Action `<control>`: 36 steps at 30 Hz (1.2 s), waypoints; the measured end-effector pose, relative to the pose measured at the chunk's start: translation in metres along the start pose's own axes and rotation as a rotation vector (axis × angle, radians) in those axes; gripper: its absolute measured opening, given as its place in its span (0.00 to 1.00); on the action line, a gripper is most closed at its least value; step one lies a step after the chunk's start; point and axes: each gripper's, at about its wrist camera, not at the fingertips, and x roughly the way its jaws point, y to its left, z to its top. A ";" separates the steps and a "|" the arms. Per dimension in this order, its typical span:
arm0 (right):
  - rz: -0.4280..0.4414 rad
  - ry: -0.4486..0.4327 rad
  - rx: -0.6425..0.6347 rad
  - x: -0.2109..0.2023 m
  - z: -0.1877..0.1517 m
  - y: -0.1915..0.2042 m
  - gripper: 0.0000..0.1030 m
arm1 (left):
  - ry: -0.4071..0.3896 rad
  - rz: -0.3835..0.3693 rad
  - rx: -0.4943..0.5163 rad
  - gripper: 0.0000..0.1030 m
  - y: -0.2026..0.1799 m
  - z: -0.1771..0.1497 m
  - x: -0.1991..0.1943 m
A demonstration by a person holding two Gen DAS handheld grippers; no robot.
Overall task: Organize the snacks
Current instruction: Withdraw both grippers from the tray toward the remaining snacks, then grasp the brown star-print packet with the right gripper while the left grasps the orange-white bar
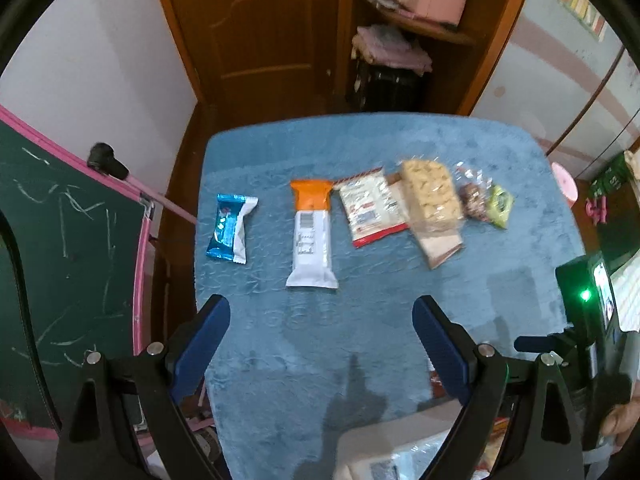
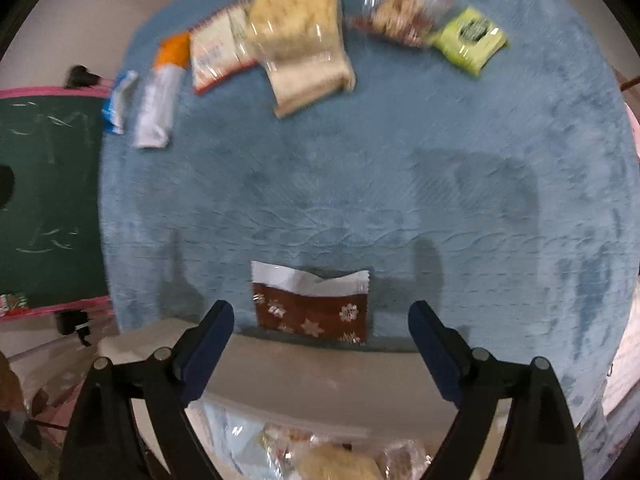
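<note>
Both tongs stand wide apart and hold nothing. The left tongs [image 1: 321,322] hang over the near part of the blue-covered tabletop [image 1: 400,320], their blue pads [image 1: 208,336] clear of the cloth as far as the view shows, with only bare fabric between them. Beyond them the snacks lie in a row across the far side: a blue-and-white packet [image 1: 231,228] at the left, well apart from the rest, then an orange-and-white bar [image 1: 312,236], a red-edged white packet [image 1: 370,210], a clear bag of pale biscuits [image 1: 432,208] overlapping that packet's right edge, a clear bag of brownish pieces [image 1: 474,200] and a small green packet [image 1: 501,204] just beside it. The right tongs [image 2: 321,322] point steeply down at the near edge of the tabletop, where a brown packet with snowflakes [image 2: 314,312] lies flat with its white end turned away — it sits between the two pads but neither touches it. At the bottom of the right wrist view, below the tabletop's edge, more wrapped snacks [image 2: 340,460] show, blurred. A hand [image 1: 622,420] holding the right tongs shows at the left view's right edge.
</note>
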 end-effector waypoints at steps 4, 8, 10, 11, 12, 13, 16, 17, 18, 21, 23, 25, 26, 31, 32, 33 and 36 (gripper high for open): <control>-0.049 0.056 0.001 0.025 0.006 0.008 0.87 | 0.041 0.007 0.003 0.89 0.011 0.005 0.029; -0.099 0.107 0.007 0.043 0.008 0.014 0.87 | 0.075 -0.012 -0.027 0.89 0.023 0.012 0.052; -0.148 0.108 -0.013 0.046 0.008 0.019 0.83 | 0.083 -0.018 -0.036 0.89 0.027 0.017 0.060; -0.168 0.109 -0.018 0.047 0.008 0.020 0.83 | 0.086 -0.019 -0.039 0.89 0.028 0.019 0.063; -0.175 0.113 -0.020 0.047 0.008 0.021 0.83 | 0.089 -0.021 -0.040 0.89 0.028 0.021 0.067; -0.181 0.116 -0.023 0.048 0.008 0.023 0.81 | 0.091 -0.023 -0.042 0.89 0.029 0.023 0.071; -0.186 0.117 -0.032 0.046 0.008 0.026 0.66 | 0.099 -0.032 -0.046 0.89 0.029 0.031 0.082; -0.182 0.107 -0.036 0.044 0.009 0.028 0.59 | 0.102 -0.034 -0.047 0.89 0.030 0.034 0.085; -0.181 0.081 -0.033 0.038 0.009 0.028 0.44 | 0.106 -0.037 -0.051 0.89 0.029 0.036 0.090; -0.168 0.058 -0.035 0.030 0.014 0.025 0.33 | 0.127 -0.041 -0.063 0.89 0.029 0.044 0.107; -0.140 0.054 -0.022 0.029 0.014 0.020 0.33 | 0.137 -0.039 -0.067 0.89 0.029 0.049 0.117; -0.131 0.040 -0.024 0.025 0.012 0.016 0.31 | 0.151 -0.030 -0.066 0.89 0.028 0.054 0.129; -0.130 0.028 -0.025 0.023 0.011 0.015 0.30 | 0.158 -0.026 -0.066 0.89 0.028 0.055 0.133; -0.126 -0.043 -0.008 0.003 0.006 0.009 0.28 | 0.191 -0.016 -0.046 0.89 0.025 0.058 0.154; -0.120 -0.057 0.002 -0.002 0.007 0.007 0.28 | 0.195 -0.012 -0.042 0.89 0.024 0.058 0.157; -0.111 -0.069 0.012 -0.006 0.008 0.005 0.28 | 0.198 -0.008 -0.039 0.89 0.024 0.058 0.160; -0.106 -0.108 0.040 -0.022 0.006 -0.003 0.27 | 0.206 -0.007 -0.036 0.88 0.022 0.059 0.167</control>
